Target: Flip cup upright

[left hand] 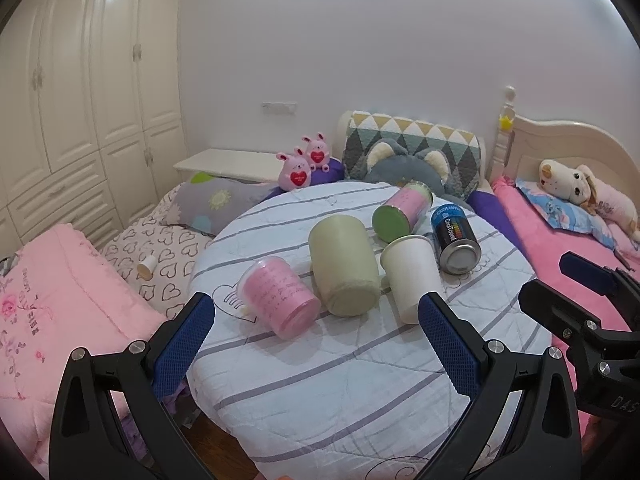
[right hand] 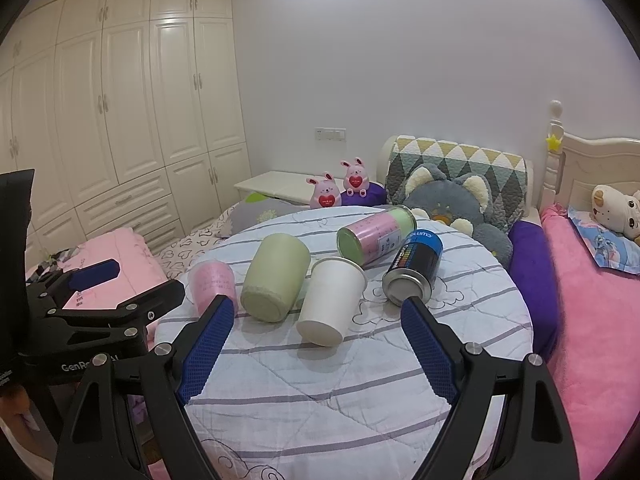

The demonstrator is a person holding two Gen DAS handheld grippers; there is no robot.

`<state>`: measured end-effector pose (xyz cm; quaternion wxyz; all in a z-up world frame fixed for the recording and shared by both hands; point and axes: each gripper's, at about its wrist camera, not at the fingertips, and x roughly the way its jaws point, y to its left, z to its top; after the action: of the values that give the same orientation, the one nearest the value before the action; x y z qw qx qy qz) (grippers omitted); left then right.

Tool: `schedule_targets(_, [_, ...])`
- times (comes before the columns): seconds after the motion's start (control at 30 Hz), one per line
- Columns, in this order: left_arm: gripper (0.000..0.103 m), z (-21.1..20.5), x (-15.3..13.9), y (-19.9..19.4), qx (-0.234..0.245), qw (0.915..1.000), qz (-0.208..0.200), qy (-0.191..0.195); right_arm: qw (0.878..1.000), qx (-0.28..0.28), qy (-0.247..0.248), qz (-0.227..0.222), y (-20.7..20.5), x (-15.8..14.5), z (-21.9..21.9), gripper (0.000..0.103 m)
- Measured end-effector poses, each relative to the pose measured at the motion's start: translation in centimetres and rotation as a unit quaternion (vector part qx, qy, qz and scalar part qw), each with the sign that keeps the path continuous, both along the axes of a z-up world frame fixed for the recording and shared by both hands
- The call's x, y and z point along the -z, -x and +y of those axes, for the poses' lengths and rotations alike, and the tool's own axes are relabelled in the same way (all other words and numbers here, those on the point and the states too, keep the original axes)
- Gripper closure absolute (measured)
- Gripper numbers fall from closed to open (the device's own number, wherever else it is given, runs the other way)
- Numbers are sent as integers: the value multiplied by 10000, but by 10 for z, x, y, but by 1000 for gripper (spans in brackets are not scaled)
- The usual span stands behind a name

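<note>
Both grippers, left gripper (left hand: 316, 320) and right gripper (right hand: 318, 316), wide, empty; approach step. Next: grasp toppled white paper cup (right hand: 332, 300) beside green cylindrical cup (right hand: 276, 280).

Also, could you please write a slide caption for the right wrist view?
Open right tool faces five toppled containers on a striped round table: pink cup, green cup, white paper cup, two cans.

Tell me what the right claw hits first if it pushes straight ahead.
Probably the white paper cup, lying on its side directly ahead between the open fingers of the right claw. Depth is hard to judge through the fisheye.
</note>
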<state>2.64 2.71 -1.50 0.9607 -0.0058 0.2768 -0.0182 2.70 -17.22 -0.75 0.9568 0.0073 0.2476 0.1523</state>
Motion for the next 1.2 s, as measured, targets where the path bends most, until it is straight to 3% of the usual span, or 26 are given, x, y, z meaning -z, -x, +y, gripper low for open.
schedule_targets(0.4, [0,-3,-3,4,46,9996,-220,-188,9999,106,-32,6,-8,-2,0,16])
schedule_targets(0.6, [0,5,-6,2,146,9995,-280,76,9997,164,-190,29,-7,-7,0,16])
schedule_targets(0.77, [0,5,-6,2,83,9992,-387,39,9988,250,-421,-50,0,-10,0,16])
schedule_targets(1.2, [0,11,-11,14,81,9984,-545,94,9989,389,-245,-19,14,-12,16,16])
